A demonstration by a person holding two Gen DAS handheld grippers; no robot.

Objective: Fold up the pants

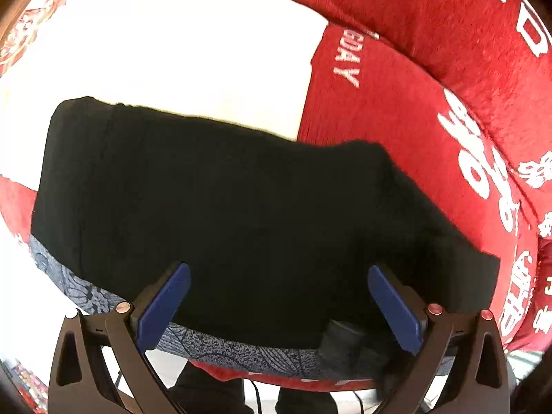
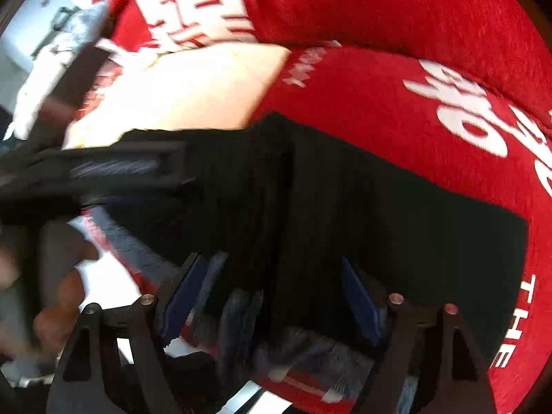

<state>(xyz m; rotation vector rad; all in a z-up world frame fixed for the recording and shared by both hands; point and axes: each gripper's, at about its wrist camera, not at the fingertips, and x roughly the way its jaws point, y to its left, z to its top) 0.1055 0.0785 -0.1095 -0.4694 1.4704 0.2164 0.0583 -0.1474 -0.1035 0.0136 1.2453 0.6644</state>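
Note:
The black pants (image 1: 224, 189) lie folded into a broad rectangle on a red and white blanket (image 1: 396, 120). My left gripper (image 1: 278, 270) points straight down over their near edge, open, its blue pads (image 1: 165, 307) wide apart with nothing pinched. In the right wrist view the pants (image 2: 396, 214) fill the middle, with a lengthwise fold line showing. My right gripper (image 2: 272, 260) stands open above the near edge, its blue pads (image 2: 360, 305) apart and only loose cloth below them. The picture there is motion-blurred.
A grey-blue patterned band (image 1: 241, 348) runs along the pants' near edge. The blanket has a large white patch (image 1: 172, 51) and white lettering (image 2: 462, 117). The other gripper's dark body (image 2: 120, 165) and a hand (image 2: 65, 296) sit at the left of the right wrist view.

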